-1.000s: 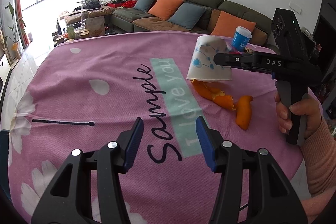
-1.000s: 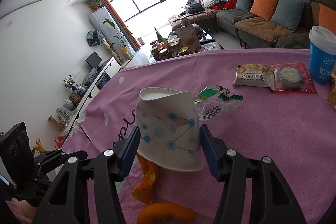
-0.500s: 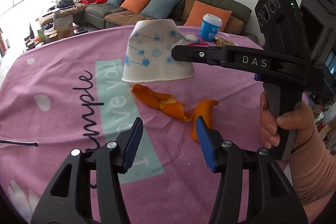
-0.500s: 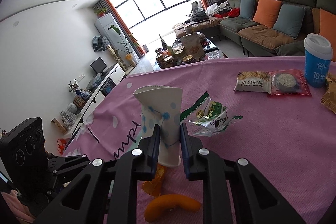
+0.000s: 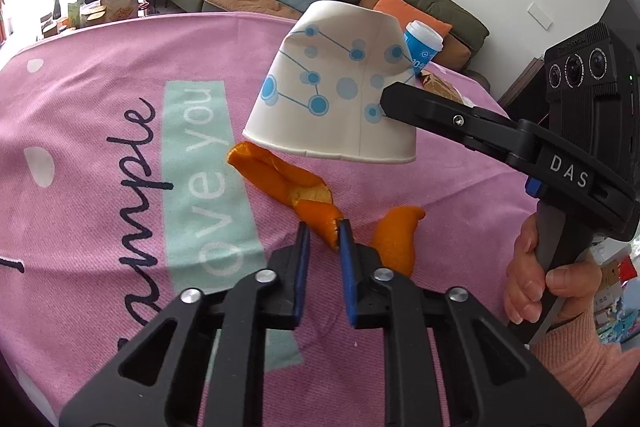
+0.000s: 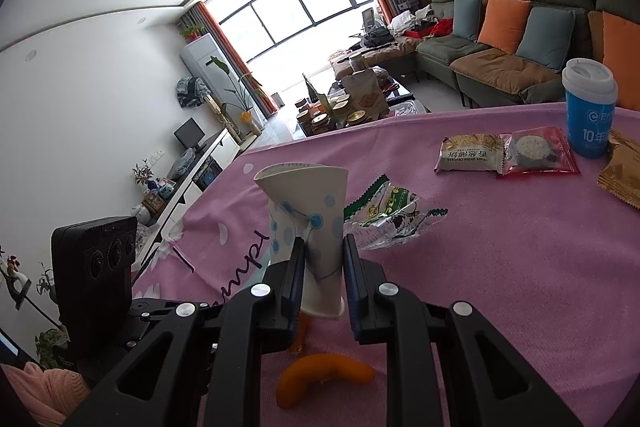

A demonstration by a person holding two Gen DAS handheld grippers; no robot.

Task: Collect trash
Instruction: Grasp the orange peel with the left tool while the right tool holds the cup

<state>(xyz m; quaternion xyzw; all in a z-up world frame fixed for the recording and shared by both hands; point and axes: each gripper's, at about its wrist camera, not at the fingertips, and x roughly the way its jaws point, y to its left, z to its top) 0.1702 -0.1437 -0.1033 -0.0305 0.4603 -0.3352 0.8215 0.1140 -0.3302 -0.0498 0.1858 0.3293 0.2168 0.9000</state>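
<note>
The left gripper point(image 5: 323, 229) is closing, its blue pads pinching the near tip of the long orange peel point(image 5: 286, 183), which lies on the pink tablecloth point(image 5: 100, 67) and stretches away ahead of the claw. Just to its right lies a second, curved piece of peel point(image 5: 396, 235), untouched. Above and beyond the peel hangs the paper cup point(image 5: 336, 87), upside down and squashed flat, clamped in the right gripper point(image 6: 323, 251) that reaches in from the right. Past the right claw, a crumpled green wrapper point(image 6: 384, 215) lies just beyond the cup; farther off to its right sit two snack packets point(image 6: 504, 153) and a blue lidded cup point(image 6: 590, 111).
</note>
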